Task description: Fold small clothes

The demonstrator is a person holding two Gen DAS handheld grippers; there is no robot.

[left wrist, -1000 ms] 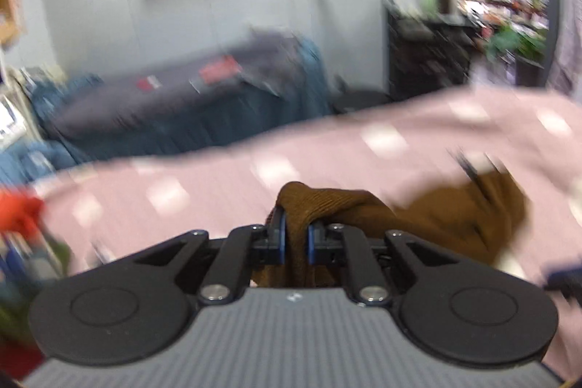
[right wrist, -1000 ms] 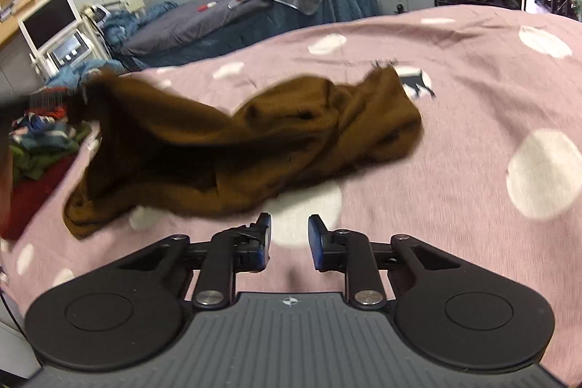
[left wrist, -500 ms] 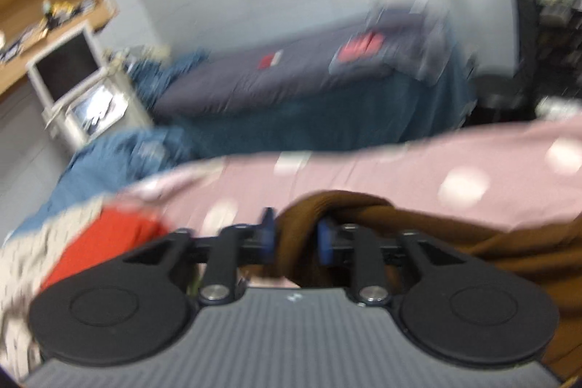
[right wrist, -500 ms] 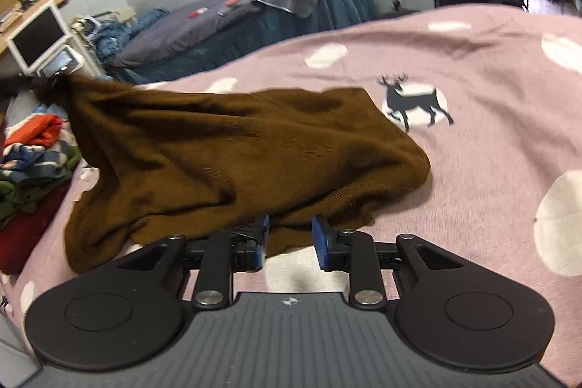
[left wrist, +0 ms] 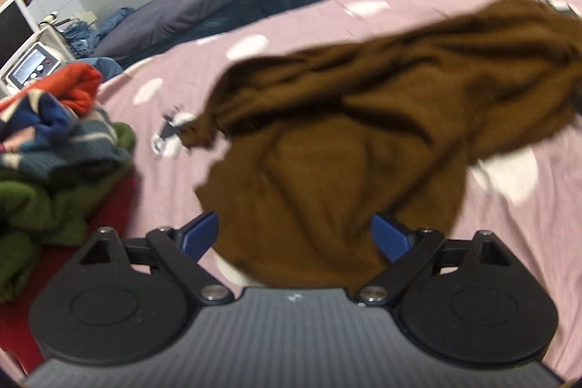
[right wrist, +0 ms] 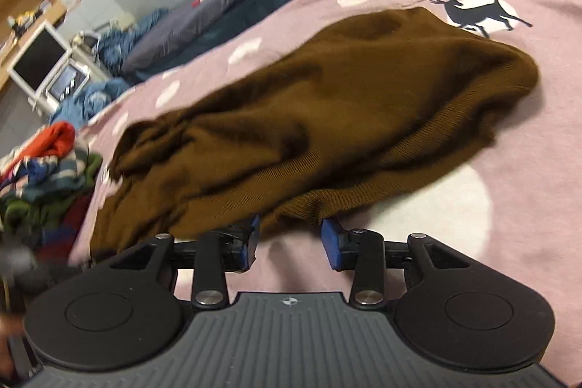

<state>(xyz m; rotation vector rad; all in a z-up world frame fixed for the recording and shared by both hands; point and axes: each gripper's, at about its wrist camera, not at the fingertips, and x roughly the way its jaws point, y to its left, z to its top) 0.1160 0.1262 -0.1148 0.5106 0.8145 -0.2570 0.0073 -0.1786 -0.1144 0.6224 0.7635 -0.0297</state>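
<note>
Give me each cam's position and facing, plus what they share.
Left wrist: on the left claw, angled down at the brown garment; its jaws are opening, cloth between them.
Right wrist: on the right claw, angled down at the garment's ribbed hem; jaws opening.
Shared: garment, pink bedspread, clothes pile.

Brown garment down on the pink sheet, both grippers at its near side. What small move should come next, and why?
Probably ease the right gripper forward and close on the ribbed hem just ahead of it. The brown garment lies bunched on the pink sheet; both grippers' jaws are opening, the left gripper straddling cloth without pinching it. A hem grip would let it be spread.
</note>
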